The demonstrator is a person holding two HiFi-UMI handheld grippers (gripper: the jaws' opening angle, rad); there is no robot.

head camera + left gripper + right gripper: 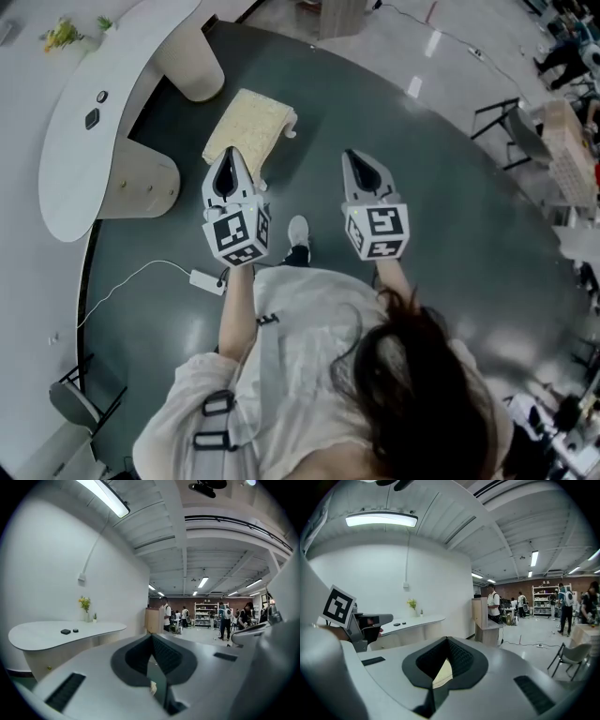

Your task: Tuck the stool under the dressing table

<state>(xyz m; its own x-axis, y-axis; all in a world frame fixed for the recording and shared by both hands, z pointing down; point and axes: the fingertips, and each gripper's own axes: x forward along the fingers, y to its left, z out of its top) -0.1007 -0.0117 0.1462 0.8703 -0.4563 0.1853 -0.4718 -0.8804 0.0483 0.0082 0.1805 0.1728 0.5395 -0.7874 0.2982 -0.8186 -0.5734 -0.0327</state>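
The stool [248, 127], with a cream fuzzy seat, stands on the dark floor just right of the white curved dressing table [70, 159]. It is outside the table, between the table's two beige legs. My left gripper [228, 152] is shut and empty, its tips over the stool's near edge. My right gripper [352, 155] is shut and empty too, over bare floor right of the stool. In the left gripper view the dressing table [56, 633] lies ahead to the left. In the right gripper view a cream patch of the stool [442, 673] shows below the jaws.
Two small dark items [92, 118] and a yellow flower vase [58, 36] sit on the tabletop. A white power strip [206, 280] with its cable lies on the floor by my feet. A chair [518, 131] stands at the right, a wooden cabinet [480, 613] and people farther back.
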